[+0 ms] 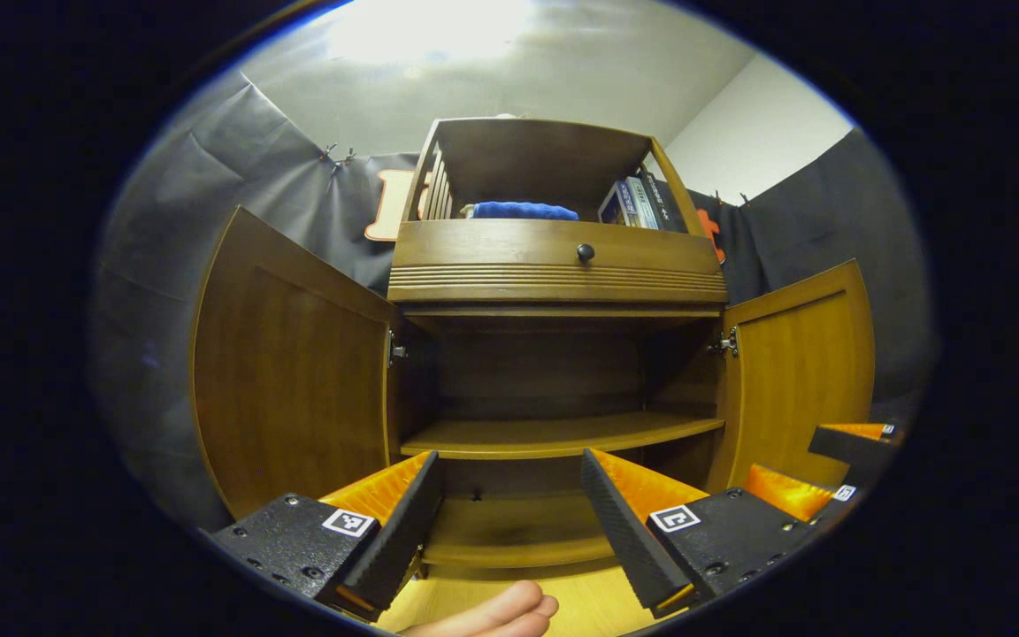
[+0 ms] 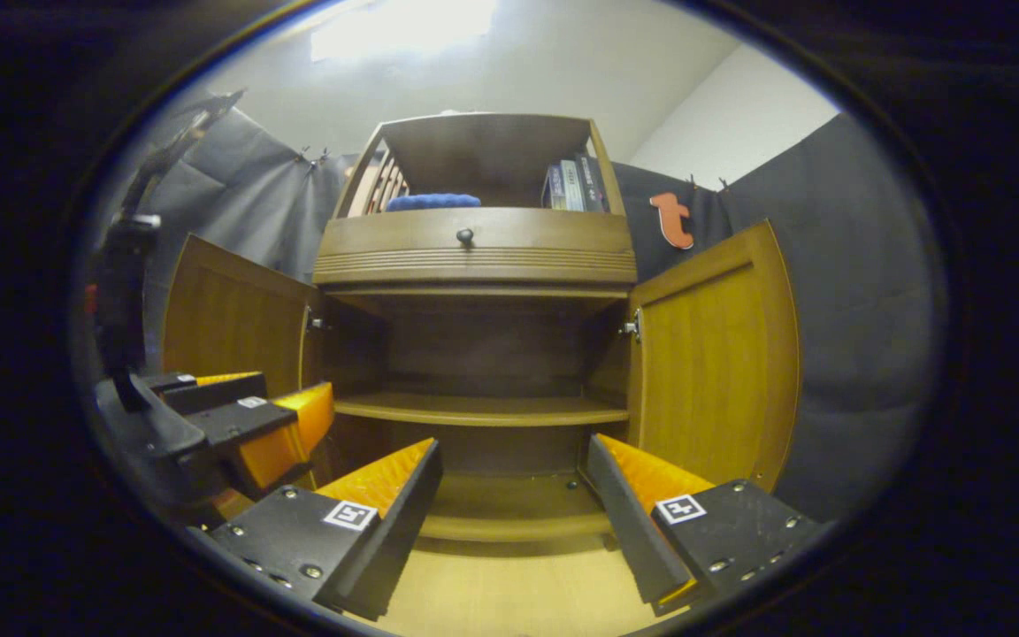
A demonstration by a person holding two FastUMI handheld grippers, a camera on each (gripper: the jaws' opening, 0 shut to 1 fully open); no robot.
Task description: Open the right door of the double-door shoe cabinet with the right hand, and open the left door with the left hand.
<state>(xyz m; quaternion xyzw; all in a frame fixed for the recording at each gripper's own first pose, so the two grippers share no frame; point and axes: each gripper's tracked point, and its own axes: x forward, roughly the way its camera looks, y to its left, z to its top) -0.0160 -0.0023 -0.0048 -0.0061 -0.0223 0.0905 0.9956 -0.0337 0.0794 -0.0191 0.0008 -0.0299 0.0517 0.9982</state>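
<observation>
Shoe cabinet (image 1: 554, 372) stood straight ahead of both grippers against the black cloth wall, and both of its lower doors were swung wide. Its left door (image 1: 293, 389) hung out to the cabinet's left on its hinge, and its right door (image 1: 797, 376) stood out to the cabinet's right. Between the doors the dark compartment was exposed, with one shelf (image 1: 554, 435) across its middle. Above the compartment sat a drawer front with a small dark knob (image 1: 586, 252). On top of the cabinet, in the open upper bay, lay a blue cloth (image 1: 523, 211) toward the left side and a few books (image 1: 638, 202) leaned at the right side.

The left gripper (image 1: 509, 522) was held low before the cabinet's opening, its fingers spread apart and grasping nothing, clear of both doors. A bare foot (image 1: 496, 615) showed on the pale floor below it.

The right gripper (image 2: 514, 518) was likewise low before the cabinet's opening, fingers spread wide with nothing between them, touching neither door. In the right gripper view the left gripper appeared near the foot of the cabinet's left door.
</observation>
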